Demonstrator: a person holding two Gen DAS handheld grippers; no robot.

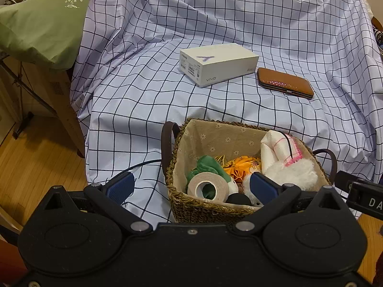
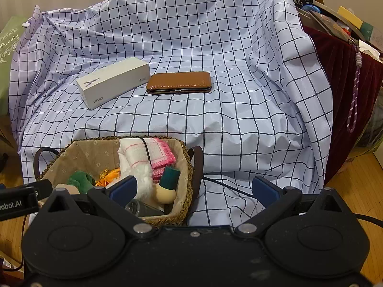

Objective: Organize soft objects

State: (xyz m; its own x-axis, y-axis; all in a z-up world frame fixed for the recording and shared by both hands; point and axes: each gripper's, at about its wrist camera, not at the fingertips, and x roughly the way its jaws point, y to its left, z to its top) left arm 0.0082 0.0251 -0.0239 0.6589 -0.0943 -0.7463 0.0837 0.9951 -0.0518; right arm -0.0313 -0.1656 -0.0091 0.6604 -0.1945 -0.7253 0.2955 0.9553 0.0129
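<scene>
The left claw [image 1: 191, 187] is released, with nothing between its blue pads, and it hangs over the near edge of the woven seagrass basket with beige flowered lining [image 1: 215, 209]. The right claw [image 2: 195, 189] is also released and empty, over the basket's brown handle at its 10 o'clock. Inside the basket lie a beige roll of tape [image 1: 207, 187], a green cloth [image 1: 208, 163], an orange fabric piece [image 1: 241, 166], a white fluffy toy [image 1: 294, 172] and a folded white cloth with pink edging [image 2: 148, 151]. Farther away, at 12 o'clock on the blue checked sheet [image 1: 143, 95], a white rectangular phone box [image 1: 219, 63] lies just beside a brown leather case [image 1: 284, 82].
</scene>
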